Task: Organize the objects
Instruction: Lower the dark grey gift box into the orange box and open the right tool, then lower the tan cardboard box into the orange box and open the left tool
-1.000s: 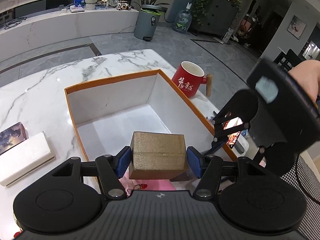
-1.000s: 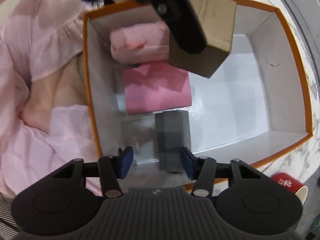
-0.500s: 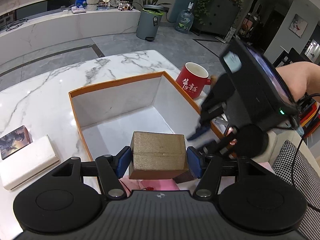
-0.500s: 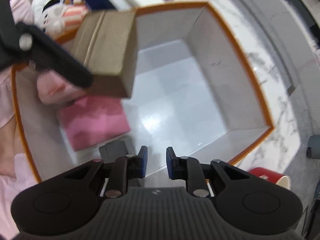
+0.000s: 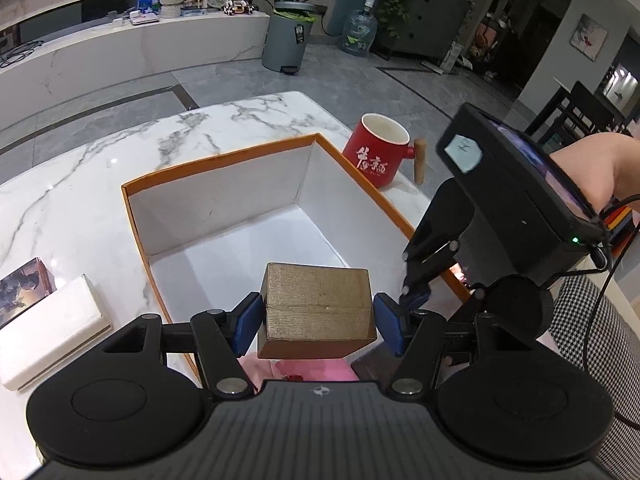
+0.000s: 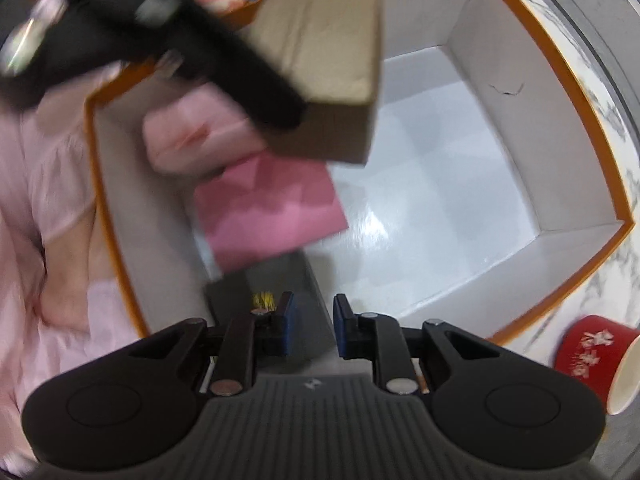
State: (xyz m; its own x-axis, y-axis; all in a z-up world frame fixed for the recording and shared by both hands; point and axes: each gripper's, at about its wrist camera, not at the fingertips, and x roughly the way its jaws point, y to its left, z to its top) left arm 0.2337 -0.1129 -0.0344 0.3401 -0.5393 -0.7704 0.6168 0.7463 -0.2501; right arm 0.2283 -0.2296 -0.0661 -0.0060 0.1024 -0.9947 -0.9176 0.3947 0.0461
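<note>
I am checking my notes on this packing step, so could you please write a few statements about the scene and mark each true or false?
1. The left gripper holds the brown cardboard box. True.
2. The orange-rimmed box is empty. False: pink packets lie in it.
3. The red mug stands outside the orange-rimmed box. True.
4. The right gripper grips the red mug. False: nothing is between its pads.

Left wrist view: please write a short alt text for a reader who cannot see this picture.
The left gripper holds a gold-brown box over an open orange-edged white carton on a marble table. The right gripper reaches down at the carton's right side; a red mug stands behind.
</note>
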